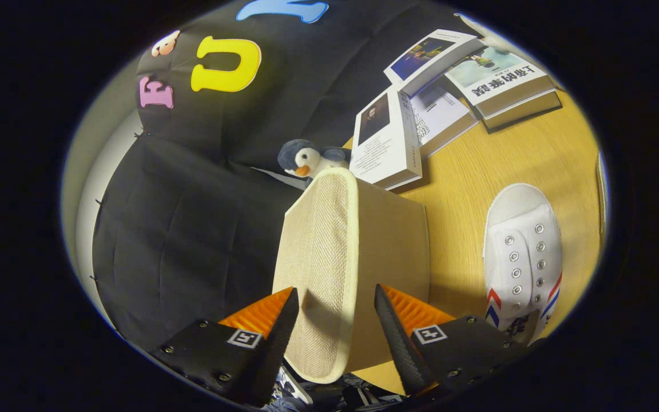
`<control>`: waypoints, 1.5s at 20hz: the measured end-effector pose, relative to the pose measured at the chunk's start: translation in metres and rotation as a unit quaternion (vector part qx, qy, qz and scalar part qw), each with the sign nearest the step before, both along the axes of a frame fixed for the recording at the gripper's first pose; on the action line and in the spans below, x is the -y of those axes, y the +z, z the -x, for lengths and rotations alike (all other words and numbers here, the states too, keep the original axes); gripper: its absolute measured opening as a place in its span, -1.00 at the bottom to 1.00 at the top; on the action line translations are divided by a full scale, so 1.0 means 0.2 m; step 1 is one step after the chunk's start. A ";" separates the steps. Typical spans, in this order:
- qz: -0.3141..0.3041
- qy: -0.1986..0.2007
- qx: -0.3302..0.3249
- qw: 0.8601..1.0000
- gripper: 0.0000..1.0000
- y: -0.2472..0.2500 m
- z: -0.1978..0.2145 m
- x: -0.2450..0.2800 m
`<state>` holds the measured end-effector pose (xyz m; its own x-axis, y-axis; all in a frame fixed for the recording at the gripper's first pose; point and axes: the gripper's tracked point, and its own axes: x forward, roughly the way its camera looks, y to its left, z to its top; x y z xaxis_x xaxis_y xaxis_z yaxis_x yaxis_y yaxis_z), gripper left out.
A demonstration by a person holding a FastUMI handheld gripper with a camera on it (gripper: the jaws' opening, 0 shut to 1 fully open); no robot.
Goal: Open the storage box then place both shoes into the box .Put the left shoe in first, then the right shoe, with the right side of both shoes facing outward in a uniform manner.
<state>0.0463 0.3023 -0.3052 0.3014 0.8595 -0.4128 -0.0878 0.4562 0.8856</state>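
Presently the beige woven fabric lid [321, 274] of the storage box [392, 246] is straddled, ungripped, by the parted orange-and-black gripper [335, 320], which should be closed squarely before lifting, the white canvas shoe [524, 252] waiting beside the box.

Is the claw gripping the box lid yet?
Cannot tell. In the gripper view the claw straddles the beige lid; its fingers sit close to both faces, but neither contact nor gap shows plainly.

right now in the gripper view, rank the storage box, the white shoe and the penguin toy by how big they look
1. Storage box, between the open fingers of the gripper; it's nearest the camera, which inflates it.
2. White shoe, on the wooden table.
3. Penguin toy, beyond the box and partly hidden, so its true size is unsure.
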 end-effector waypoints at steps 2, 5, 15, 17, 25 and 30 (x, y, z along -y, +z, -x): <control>-0.016 -0.020 -0.005 1.000 0.07 0.03 -0.02 -0.01; -0.017 -0.019 -0.024 0.999 -0.68 0.07 -0.01 -0.02; 0.019 0.005 0.063 0.998 -0.87 0.47 -0.03 -0.10; 0.037 0.016 0.095 0.995 -0.87 0.55 -0.03 -0.15; 0.038 0.060 0.143 0.987 -0.83 0.90 0.01 -0.60; 0.015 0.096 0.150 0.984 -0.82 0.98 0.08 -1.01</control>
<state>0.0305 0.5042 -0.1100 0.2471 0.9013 -0.3559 -0.4309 0.4312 0.7927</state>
